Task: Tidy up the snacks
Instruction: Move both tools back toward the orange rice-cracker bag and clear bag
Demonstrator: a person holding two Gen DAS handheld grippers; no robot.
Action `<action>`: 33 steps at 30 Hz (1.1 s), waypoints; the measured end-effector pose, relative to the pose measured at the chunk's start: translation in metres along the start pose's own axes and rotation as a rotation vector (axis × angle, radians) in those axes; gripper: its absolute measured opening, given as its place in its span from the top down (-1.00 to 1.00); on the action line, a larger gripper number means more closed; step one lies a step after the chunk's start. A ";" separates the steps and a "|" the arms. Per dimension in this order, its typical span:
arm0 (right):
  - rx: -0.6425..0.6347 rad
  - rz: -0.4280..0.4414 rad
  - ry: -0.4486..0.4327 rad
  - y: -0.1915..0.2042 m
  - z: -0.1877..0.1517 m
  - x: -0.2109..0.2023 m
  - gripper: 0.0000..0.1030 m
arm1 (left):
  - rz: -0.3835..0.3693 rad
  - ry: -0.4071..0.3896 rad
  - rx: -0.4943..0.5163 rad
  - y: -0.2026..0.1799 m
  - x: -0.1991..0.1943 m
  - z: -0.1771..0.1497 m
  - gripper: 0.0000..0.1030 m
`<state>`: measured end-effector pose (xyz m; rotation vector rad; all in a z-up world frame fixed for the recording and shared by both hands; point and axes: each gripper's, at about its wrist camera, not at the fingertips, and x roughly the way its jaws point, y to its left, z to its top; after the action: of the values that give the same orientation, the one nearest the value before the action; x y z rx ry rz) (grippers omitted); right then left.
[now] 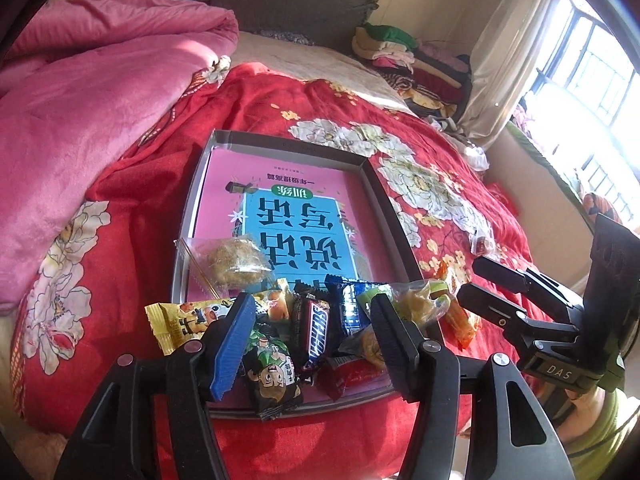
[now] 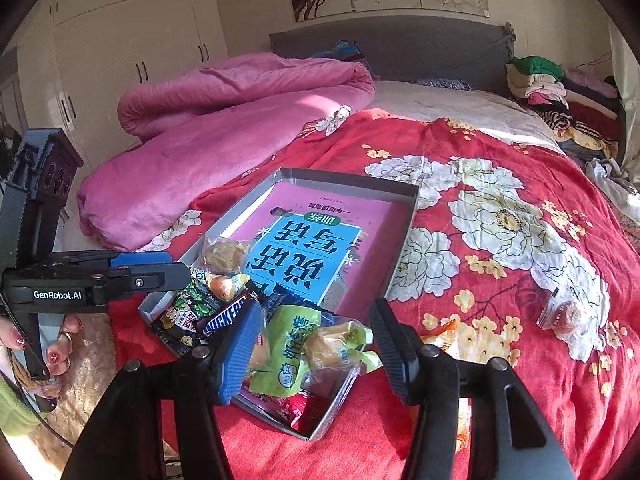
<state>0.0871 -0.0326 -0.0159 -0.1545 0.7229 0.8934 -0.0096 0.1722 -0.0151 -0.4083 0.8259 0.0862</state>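
Left gripper [image 1: 314, 322]: jaws stand apart, a blue pad on one finger and a black pad on the other; nothing is pinched between them. They hang above the near end of the box, over the heap of wrapped snacks, with no pad pressing on a wrapper. In the right wrist view the same tool [image 2: 176, 266] reaches in from the left edge, over the box's near-left corner.
Right gripper [image 2: 316, 346]: jaws apart as well, empty, hanging above the green packet and the near corner of the box. No contact with any snack can be made out. From the left wrist view it [image 1: 468, 280] sits at the right, beside the box, above the bedspread.
Box [image 1: 276, 146]: shallow grey cardboard tray lying flat on the red floral bedspread [image 1: 400, 120], with a pink and blue book [image 1: 296, 216] lying on its floor.
Snacks in box: Snickers bar [image 1: 314, 336], black cartoon packet [image 1: 272, 372], yellow packet [image 1: 180, 320] hanging over the near-left rim, blue wrapper [image 1: 350, 306], green packet [image 2: 286, 346], clear-wrapped pastry [image 1: 236, 262] farther up on the book.
Snacks outside box: orange packet [image 1: 464, 322] on the bedspread just beside the right rim; small clear-wrapped piece [image 2: 562, 312] well apart to the right.
Hand [image 2: 52, 352]: fingers wrapped round the left tool's handle.
Pink blanket [image 2: 224, 120]: bunched at the bed's left side.
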 end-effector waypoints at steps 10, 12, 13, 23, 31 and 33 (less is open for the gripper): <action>0.054 -0.021 -0.053 -0.025 0.001 -0.022 -0.23 | -0.024 -0.013 0.016 -0.027 -0.010 0.004 -0.39; 0.057 -0.030 -0.066 -0.030 0.001 -0.028 -0.24 | -0.033 -0.011 0.026 -0.036 -0.011 0.005 -0.40; 0.058 -0.032 -0.071 -0.032 0.001 -0.031 -0.25 | -0.042 -0.011 0.028 -0.041 -0.011 0.005 -0.41; 0.092 -0.075 -0.129 -0.064 -0.007 -0.061 -0.35 | -0.068 -0.003 0.103 -0.096 -0.010 0.009 -0.45; 0.126 -0.131 -0.165 -0.097 -0.012 -0.080 -0.36 | -0.079 0.061 0.146 -0.138 0.008 0.005 -0.45; 0.127 -0.151 -0.164 -0.104 -0.014 -0.082 -0.36 | -0.082 0.084 0.130 -0.146 0.015 0.002 -0.45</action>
<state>0.1248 -0.1586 0.0080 -0.0223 0.6049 0.7054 0.0354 0.0372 0.0219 -0.3248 0.8909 -0.0610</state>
